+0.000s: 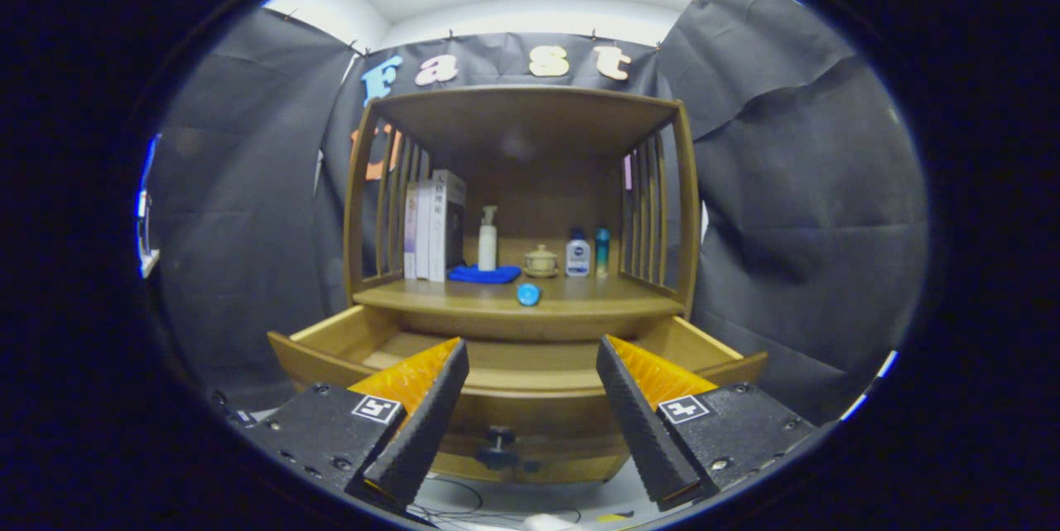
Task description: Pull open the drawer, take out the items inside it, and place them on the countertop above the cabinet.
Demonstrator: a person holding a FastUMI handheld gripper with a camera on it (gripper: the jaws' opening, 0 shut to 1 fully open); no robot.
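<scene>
Gripper view: books (432, 224) far left on the countertop (580, 303), then blue cloth (484, 273), pump bottle (488, 238), blue round item (528, 293) near the front edge, small pot (541, 261), two bottles (578, 257) right. Drawer (331, 345) below is pulled open, its knob (498, 441) between the fingers; visible floor looks bare. Gripper (530, 419) jaws spread wide, holding nothing. Drawer lies straight ahead, long axis left-right.
</scene>
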